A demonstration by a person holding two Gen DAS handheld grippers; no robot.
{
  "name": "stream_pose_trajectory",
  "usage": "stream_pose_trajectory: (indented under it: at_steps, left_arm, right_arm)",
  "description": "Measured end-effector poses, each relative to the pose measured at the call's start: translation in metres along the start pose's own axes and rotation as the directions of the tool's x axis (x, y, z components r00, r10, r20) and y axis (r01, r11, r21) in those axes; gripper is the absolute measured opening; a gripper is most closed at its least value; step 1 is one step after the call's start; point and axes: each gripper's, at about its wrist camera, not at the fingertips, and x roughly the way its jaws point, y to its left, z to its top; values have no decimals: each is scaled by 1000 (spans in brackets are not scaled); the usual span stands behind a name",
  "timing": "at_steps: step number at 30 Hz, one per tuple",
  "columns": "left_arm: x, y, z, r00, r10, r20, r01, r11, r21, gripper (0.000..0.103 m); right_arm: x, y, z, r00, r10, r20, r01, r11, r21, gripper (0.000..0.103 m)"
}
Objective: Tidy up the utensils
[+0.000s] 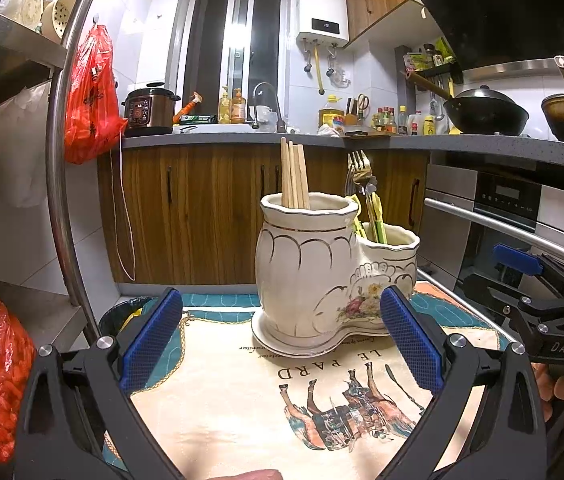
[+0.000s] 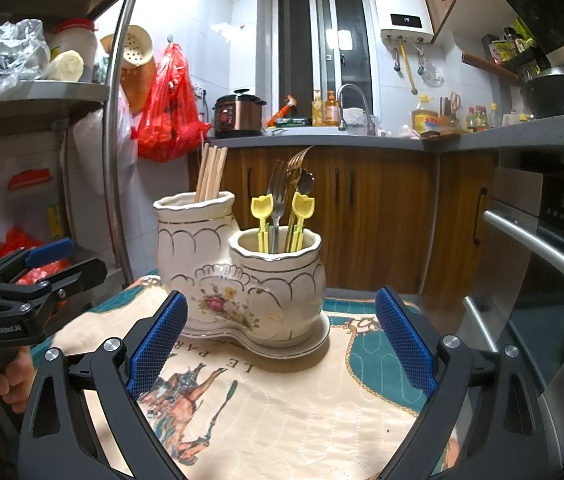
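With chopsticks (image 1: pixel 294 174) and forks (image 2: pixel 282 200) already sorted into the ceramic holder (image 1: pixel 314 268), both grippers' fingers (image 1: pixel 150 340) (image 2: pixel 404 344) hang spread and empty, seemingly finished.

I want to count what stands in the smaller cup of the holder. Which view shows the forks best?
The right wrist view: the forks rise in plain sight from the smaller cup, between yellow tulip-topped picks. In the left wrist view the forks bunch together and the taller cup partly hides that cup.

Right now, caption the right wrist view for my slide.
Open right gripper faces ceramic holder with chopsticks and forks.
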Motion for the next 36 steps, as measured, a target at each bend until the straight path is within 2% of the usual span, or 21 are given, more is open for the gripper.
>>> stream_pose_trajectory:
  at_steps: [36]
  left_arm:
    - [3,-3,0,1000,-14,-15,14,1000,10,98]
  right_arm:
    - [0,0,0,1000,7,-2,-7,1000,-5,94]
